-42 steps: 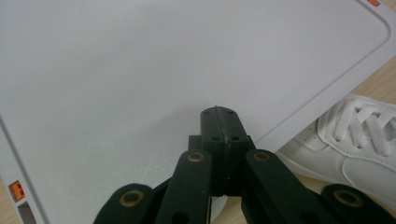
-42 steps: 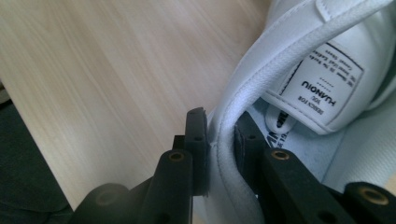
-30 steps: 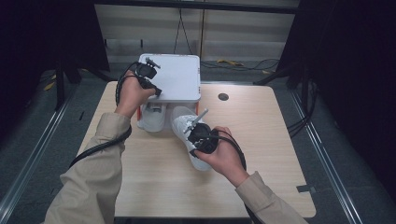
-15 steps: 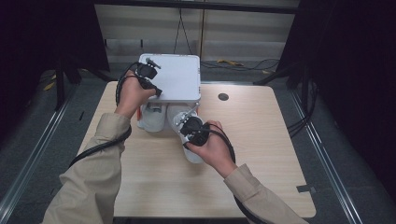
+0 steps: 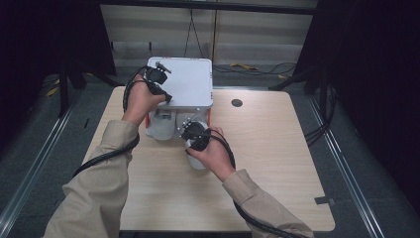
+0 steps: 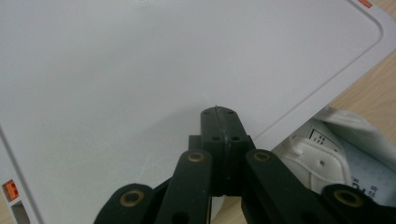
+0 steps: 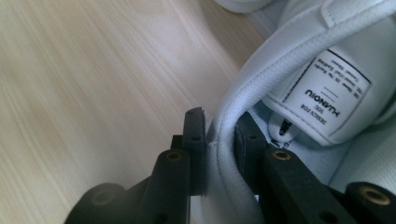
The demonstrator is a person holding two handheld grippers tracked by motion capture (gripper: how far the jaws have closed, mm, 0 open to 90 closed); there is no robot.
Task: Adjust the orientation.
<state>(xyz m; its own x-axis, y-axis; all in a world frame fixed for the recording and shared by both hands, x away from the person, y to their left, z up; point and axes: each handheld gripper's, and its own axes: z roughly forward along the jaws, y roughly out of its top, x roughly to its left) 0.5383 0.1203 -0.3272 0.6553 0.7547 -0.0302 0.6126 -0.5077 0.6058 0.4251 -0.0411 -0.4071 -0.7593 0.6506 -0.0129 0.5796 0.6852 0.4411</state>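
Shoes were the business here: a white pair lay half under the raised lid (image 5: 183,84) of a box at the far middle of the table (image 5: 277,163). In the high view, the left shoe (image 5: 161,125) sat just beside the right shoe (image 5: 194,148), whose heel stuck out toward the near side. The left gripper (image 5: 157,79) rested on the lid's left part, and the right gripper (image 5: 197,137) sat over the right shoe.

In the left gripper view, the jaws were pressed together with nothing between them, tips against the flat grey lid (image 6: 140,70); a white shoe (image 6: 336,154) showed past the lid's edge.

In the right gripper view, the jaws were clamped on the padded collar of the shoe (image 7: 299,70), one jaw outside and one inside, beside the tongue label (image 7: 327,95).

Judging by looks, the shoe was light and soft; its collar would flex, so the stitched rim seemed the surest hold.
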